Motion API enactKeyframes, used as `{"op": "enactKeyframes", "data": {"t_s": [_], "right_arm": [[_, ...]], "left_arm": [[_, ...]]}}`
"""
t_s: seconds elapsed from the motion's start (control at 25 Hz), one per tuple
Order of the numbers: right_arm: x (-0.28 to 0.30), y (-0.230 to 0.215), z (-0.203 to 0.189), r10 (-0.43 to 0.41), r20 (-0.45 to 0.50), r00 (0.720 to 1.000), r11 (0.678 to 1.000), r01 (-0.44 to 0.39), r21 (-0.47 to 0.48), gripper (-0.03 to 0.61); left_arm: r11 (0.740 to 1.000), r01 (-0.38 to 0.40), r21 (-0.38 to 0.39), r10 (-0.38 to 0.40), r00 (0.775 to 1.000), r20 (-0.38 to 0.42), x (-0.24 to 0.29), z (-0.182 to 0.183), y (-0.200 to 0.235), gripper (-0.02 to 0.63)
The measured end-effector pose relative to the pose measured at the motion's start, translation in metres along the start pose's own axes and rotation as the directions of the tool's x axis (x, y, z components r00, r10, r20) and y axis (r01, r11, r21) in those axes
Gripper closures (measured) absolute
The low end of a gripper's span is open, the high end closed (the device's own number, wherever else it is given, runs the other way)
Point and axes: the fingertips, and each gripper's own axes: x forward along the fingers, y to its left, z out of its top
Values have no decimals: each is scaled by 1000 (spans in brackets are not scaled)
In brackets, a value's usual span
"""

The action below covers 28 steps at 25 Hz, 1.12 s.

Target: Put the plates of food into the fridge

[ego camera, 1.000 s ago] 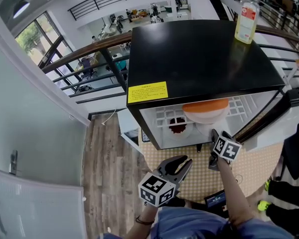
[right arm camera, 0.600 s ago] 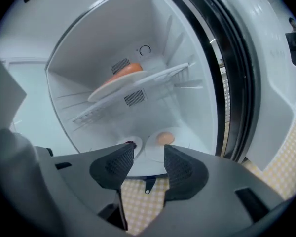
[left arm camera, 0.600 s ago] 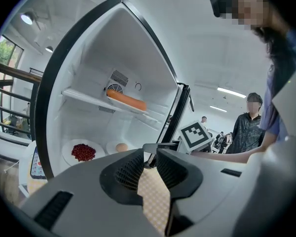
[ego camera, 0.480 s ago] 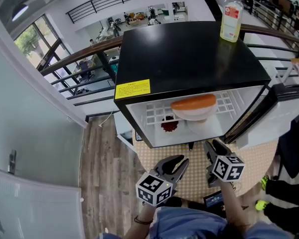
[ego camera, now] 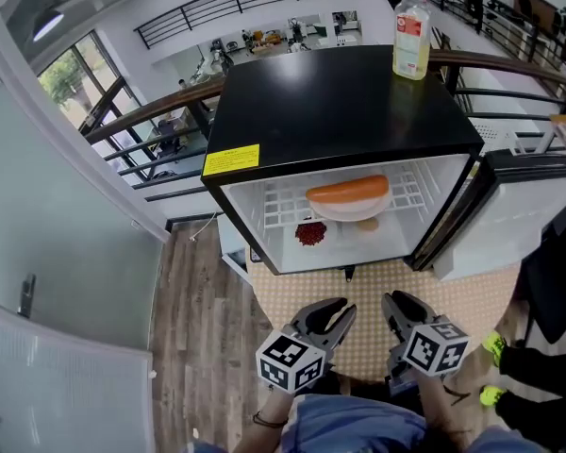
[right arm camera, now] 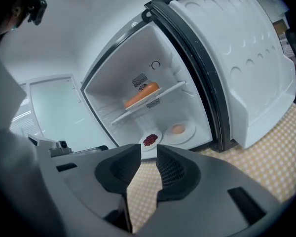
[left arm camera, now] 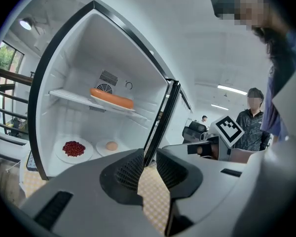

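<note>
The black mini fridge (ego camera: pixel 349 102) stands open, its door (ego camera: pixel 524 210) swung to the right. On its wire shelf rests a plate with a long orange sausage (ego camera: pixel 348 193). On the fridge floor lie a plate of red food (ego camera: pixel 310 233) and a plate with a pale round bun (ego camera: pixel 368 225). Both grippers hover low in front of the fridge, over the checkered mat. My left gripper (ego camera: pixel 335 314) has a narrow gap between its jaws and holds nothing. My right gripper (ego camera: pixel 401 310) is closing, with nothing between its jaws.
A clear bottle with a red label (ego camera: pixel 411 25) stands on the fridge top at the back right. A checkered mat (ego camera: pixel 358 295) lies before the fridge on the wood floor (ego camera: pixel 193 291). A railing runs behind the fridge. A person in a dark shirt (left arm camera: pixel 254 117) stands to the right.
My right gripper has drawn back out of the fridge opening toward my body, and its jaws have narrowed. The view has backed off from the fridge. The left gripper has barely moved.
</note>
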Motion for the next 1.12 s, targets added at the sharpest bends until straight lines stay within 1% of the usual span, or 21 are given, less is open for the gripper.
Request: {"op": "enactKeyframes", "data": {"t_s": [0.12,0.36,0.52,0.72,0.92,1.12], "right_arm": [[-15,5,-3,38,-11,999,999,-39,-13,478],[-45,5,-19,77,-48,996,995,-80,-59,500],[-62,5,-33,102,-76,992,991,-107,-75,508],[-75,3,-50,114,-102,988,988,-124,-94,521],[-80,7,-63,128,-124,984,986,-140,-89,529],[-77,21,-70,141,-129,982,982,-155,-105,532]], "left_arm": [[1000,-16,-6,16,1000,5,0,-5,-16,523],[997,-60,-46,61,998,30,-3,-19,-44,523],[993,-98,-61,99,995,9,-9,-37,-60,523],[990,-125,-71,123,992,-28,-15,-57,-79,523],[989,-132,-62,130,991,-34,-22,-60,-90,523],[990,-132,-45,131,991,-28,-34,-58,-89,523]]}}
